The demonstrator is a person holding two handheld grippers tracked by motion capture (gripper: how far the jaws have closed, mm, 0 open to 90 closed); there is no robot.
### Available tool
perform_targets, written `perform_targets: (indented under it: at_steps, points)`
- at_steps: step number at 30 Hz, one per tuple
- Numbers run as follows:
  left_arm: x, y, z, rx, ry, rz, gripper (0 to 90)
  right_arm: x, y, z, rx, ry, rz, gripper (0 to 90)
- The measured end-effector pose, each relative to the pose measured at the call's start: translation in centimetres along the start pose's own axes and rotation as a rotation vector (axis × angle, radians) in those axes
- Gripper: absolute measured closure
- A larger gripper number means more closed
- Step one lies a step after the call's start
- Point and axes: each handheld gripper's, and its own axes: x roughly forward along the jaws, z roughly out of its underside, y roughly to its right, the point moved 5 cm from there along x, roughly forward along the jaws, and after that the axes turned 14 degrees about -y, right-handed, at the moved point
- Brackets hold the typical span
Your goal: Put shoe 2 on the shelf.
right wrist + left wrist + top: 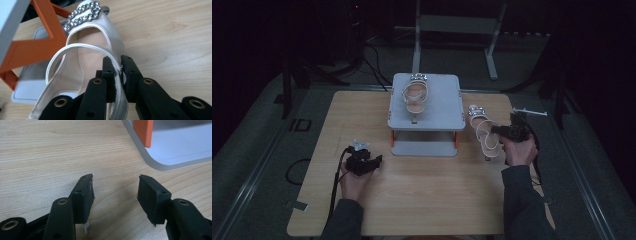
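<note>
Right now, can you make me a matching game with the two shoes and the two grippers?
Things:
1. Left gripper
2. Right gripper
3. Sandal on the rack
4. Sandal by the rack

States:
A. clamped by its strap
B. jaws open, nothing between them
C. lying on the grey top shelf
D. jaws shut on a strap

Pairs: 1-B, 2-D, 3-C, 4-A

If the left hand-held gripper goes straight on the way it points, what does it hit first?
Probably the grey base of the rack, past bare table; the open left hand-held gripper holds nothing. Depth is uncertain.
</note>
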Motion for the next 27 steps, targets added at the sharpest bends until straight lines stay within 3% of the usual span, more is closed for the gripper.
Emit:
perform_targets:
  at_steps: [21,27]
  points:
    - [0.1,0.2,0.1,0.015,0.006,-0.015,45.0,-3.1,-2.3,-4.3,-0.004,0.044,-0.05,82.9]
    - [0.1,0.1,0.1,0.016,0.009,-0.014,45.0,-4.4,-4.6,-6.0,-0.029,0.062,-0.069,82.8]
